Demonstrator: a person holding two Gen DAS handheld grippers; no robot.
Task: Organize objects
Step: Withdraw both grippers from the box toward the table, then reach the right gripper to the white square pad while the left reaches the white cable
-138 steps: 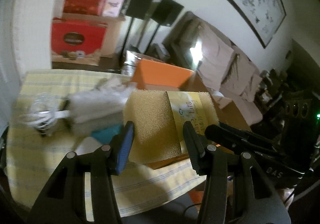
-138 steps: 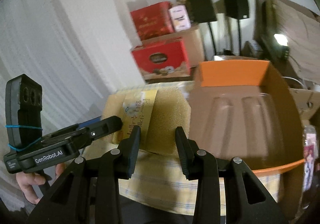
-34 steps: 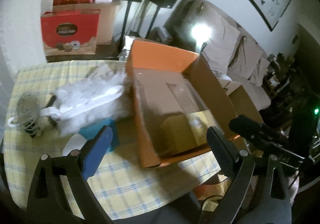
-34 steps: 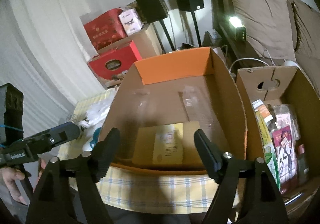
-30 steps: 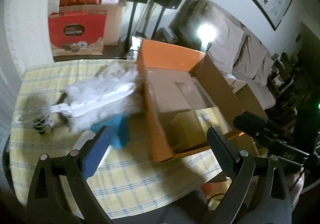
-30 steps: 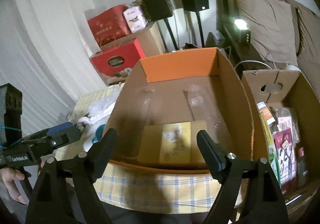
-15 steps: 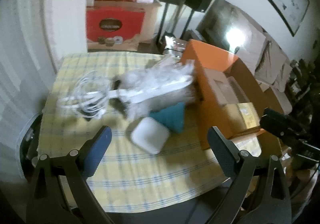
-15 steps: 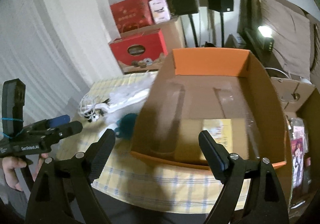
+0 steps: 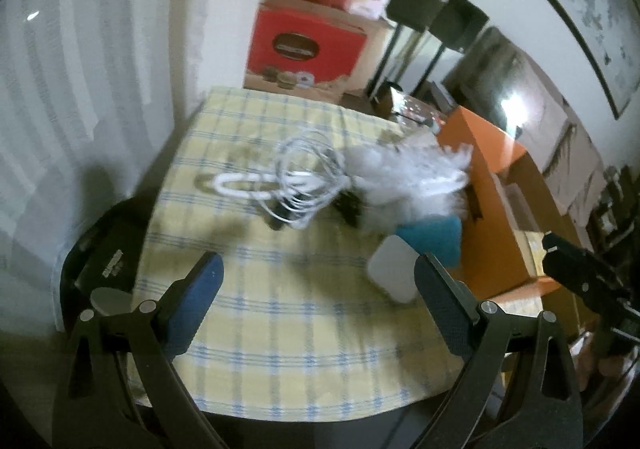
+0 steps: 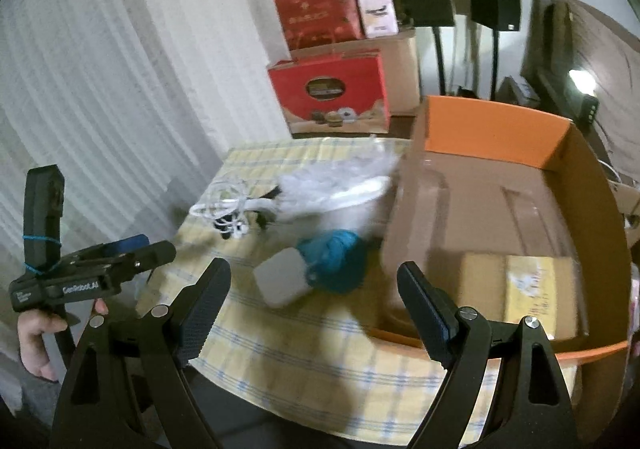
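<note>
Both grippers have swung away from the orange box [image 10: 496, 137], where the yellow sponge [image 10: 520, 289] now lies. Left gripper [image 9: 316, 303] and right gripper [image 10: 314, 307] gape, empty. Beside the box: feather duster [image 9: 404, 177], teal cloth [image 10: 336, 253], white case [image 10: 282, 283]; farther off, a cable coil [image 9: 304, 177] that could snag and drag its neighbours.

We see our left gripper [image 9: 316, 289] with jaws wide apart and empty over the yellow checked tablecloth [image 9: 280, 329]. At twelve o'clock from it lies a coiled white cable [image 9: 304, 177]. At two o'clock a flat white square box [image 9: 394, 273] touches a teal cloth bundle [image 9: 432, 237], with a fluffy white duster [image 9: 408, 177] above them against the orange-flapped cardboard box [image 9: 496, 201].
</note>
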